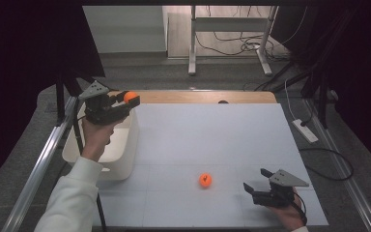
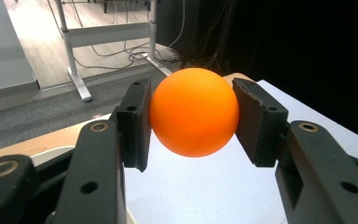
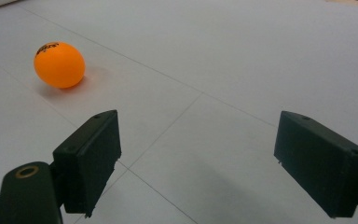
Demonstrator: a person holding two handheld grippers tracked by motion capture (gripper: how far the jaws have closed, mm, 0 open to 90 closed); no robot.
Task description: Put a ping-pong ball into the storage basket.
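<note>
- Orange held ball [image 2: 194, 112] is sitting clamped in the left tongs [image 1: 124, 103] over the white bin [image 1: 121, 159], its far side hidden.
- Right tongs [image 1: 254, 186] are gaping wide at the near right.
- Orange second ball [image 1: 205, 180] is lying on the counter [image 1: 212, 135], print unreadable.

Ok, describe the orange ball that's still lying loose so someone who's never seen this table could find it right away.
Start at the white table and look at its near edge. The loose ball lies there, just left of the open right gripper. Unlike the other ball, clamped in the left gripper above the white bin, nothing touches it.

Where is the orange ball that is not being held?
In the high view, the loose orange ball lies on the white table, near its front edge, left of the right hand-held gripper.
</note>
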